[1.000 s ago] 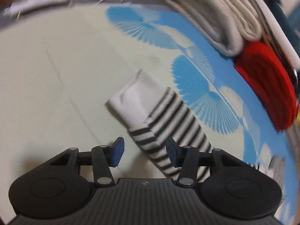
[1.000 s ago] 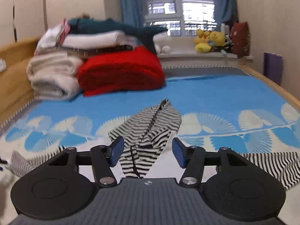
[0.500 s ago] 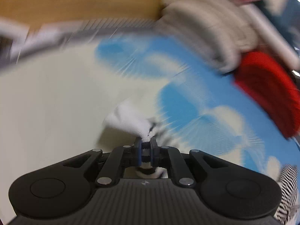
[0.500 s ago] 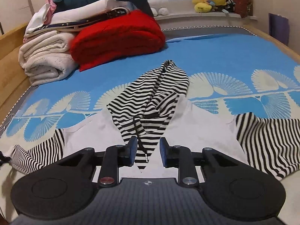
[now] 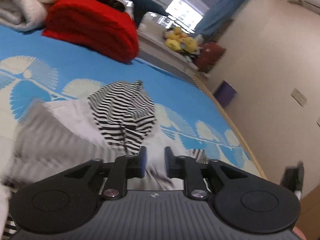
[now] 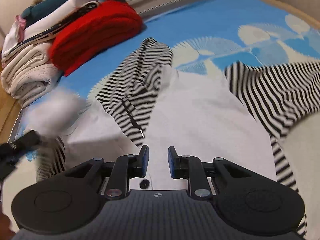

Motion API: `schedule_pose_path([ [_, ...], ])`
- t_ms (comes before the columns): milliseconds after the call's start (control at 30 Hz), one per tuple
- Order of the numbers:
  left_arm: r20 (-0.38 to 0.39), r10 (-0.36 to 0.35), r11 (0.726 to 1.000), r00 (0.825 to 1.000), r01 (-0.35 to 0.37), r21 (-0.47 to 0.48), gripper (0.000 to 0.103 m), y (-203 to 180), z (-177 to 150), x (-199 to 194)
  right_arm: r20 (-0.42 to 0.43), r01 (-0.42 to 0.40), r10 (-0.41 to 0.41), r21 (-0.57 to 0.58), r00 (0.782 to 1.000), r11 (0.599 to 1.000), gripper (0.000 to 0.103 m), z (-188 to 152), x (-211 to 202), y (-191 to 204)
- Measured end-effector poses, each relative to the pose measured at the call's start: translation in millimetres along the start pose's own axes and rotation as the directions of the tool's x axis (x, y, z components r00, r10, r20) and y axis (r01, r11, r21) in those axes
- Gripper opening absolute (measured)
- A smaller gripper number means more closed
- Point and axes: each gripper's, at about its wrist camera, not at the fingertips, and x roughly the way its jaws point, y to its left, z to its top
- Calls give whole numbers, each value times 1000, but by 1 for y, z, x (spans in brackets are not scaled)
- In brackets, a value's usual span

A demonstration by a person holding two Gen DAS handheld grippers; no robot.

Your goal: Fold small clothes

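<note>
A small white hoodie (image 6: 200,110) with a black-and-white striped hood (image 6: 140,80) and striped sleeves (image 6: 280,92) lies on the blue patterned bed. My right gripper (image 6: 158,160) hovers over its white body below the hood, its jaws a narrow gap apart with nothing between them. My left gripper (image 5: 155,163) is above the hoodie's left side, its jaws also a narrow gap apart, with white cloth (image 5: 156,156) showing in the gap. The left sleeve (image 5: 50,140) is blurred and folded over the body. The hood also shows in the left wrist view (image 5: 124,112).
A red folded blanket (image 6: 96,32) and a pile of folded white linen (image 6: 28,74) lie at the bed's far left. Yellow plush toys (image 5: 180,42) sit on the window sill. The wooden bed edge (image 5: 230,124) runs along the right, with a purple box (image 5: 225,96) beyond it.
My left gripper shut on the striped left sleeve, swung it over toward the body, and now its jaws have parted slightly. My right gripper lowered toward the hoodie's body and its jaws narrowed.
</note>
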Motion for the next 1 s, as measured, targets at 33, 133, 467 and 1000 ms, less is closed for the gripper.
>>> schedule_pose_path([
  [33,4,46,999,999,-46,-25,28,8,4,0,-6,0,0,14,1000,1000,24,-1,1,-4],
  [133,-13,254,967,967,-254,-21,28,31,17,1,-29,-8,9,48,1000,999,24,-2,5,-14],
  [467,-47,430,903,901,-429,33,29,84,37,22,-192,133,-72,330,979,935,28,-9,66,-50],
  [1000,-79,421,907,904,-417,67,29,88,44,45,335,44,-73,94,939,995,5,35,8,-19],
])
